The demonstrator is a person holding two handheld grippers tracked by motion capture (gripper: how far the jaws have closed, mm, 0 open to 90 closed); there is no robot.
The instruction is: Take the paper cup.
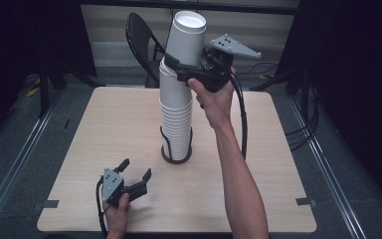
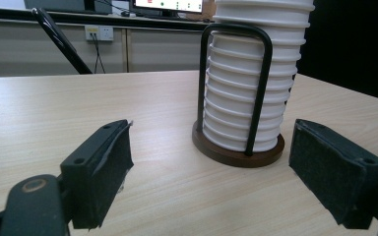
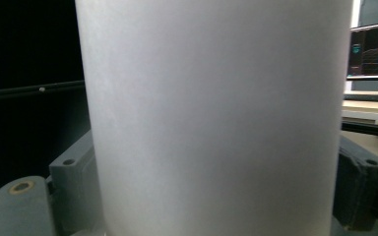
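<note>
Pale wood-grain square table (image 1: 104, 129), light laminate top, sits on a grey floor; black folding chair (image 1: 139, 35) stands behind its far edge. Near the table's centre rises a tall stack of white ribbed paper cups (image 1: 176, 114), nested mouth-up, standing on a round dark-brown wooden base (image 1: 165, 155) with a black wire hoop (image 2: 258, 88) running up the side of the lower cups. In the left gripper view the base and hoop sit just ahead of the jaws, slightly right of centre, the stack rising out of the top edge. Topmost white paper cup (image 1: 185, 40) is tilted, its open mouth leaning away to the right, its lower end at the top of the stack; whether it is seated inside the cup beneath cannot be told. Right gripper (image 1: 174, 67), black two-jaw tool with a grey three-cornered plate, held high by a raised forearm, is clamped across this top cup's wall; in the right gripper view the white wall (image 3: 216, 118) sits between the two jaws, both pressed against it. Left gripper (image 1: 137, 172) rests low near the front left of the table, well apart from the stack, jaws spread wide with nothing between them.
</note>
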